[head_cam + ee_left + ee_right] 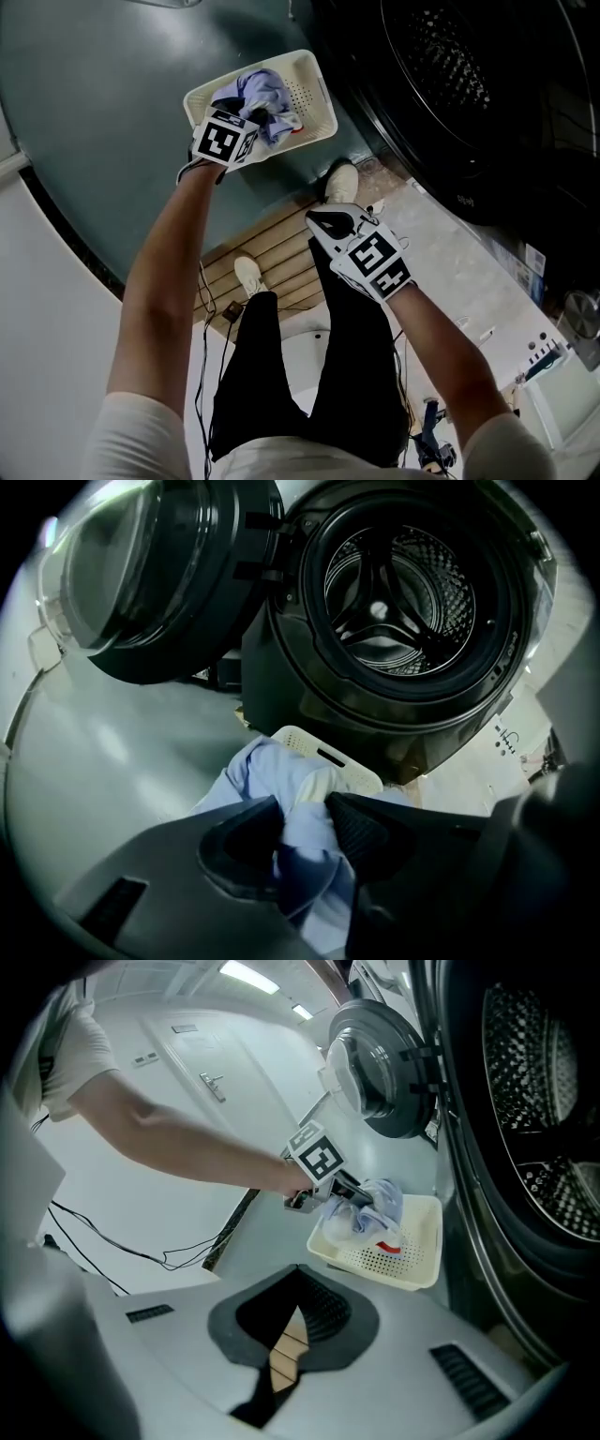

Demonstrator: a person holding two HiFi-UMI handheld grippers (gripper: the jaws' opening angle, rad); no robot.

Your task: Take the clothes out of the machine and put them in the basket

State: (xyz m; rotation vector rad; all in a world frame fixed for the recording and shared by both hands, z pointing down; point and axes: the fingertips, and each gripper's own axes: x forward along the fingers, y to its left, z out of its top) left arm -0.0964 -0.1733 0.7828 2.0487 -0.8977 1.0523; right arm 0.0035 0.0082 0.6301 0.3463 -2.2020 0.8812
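Clothes [281, 771] hang pinched in the left claw [302, 806], just above the basket [314, 89] — the right claw [277, 1363], pressed together and empty, is farther off.

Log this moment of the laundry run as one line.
left gripper: gripping light blue garment in basket | right gripper: shut, empty | drum: no clothes visible | door: open
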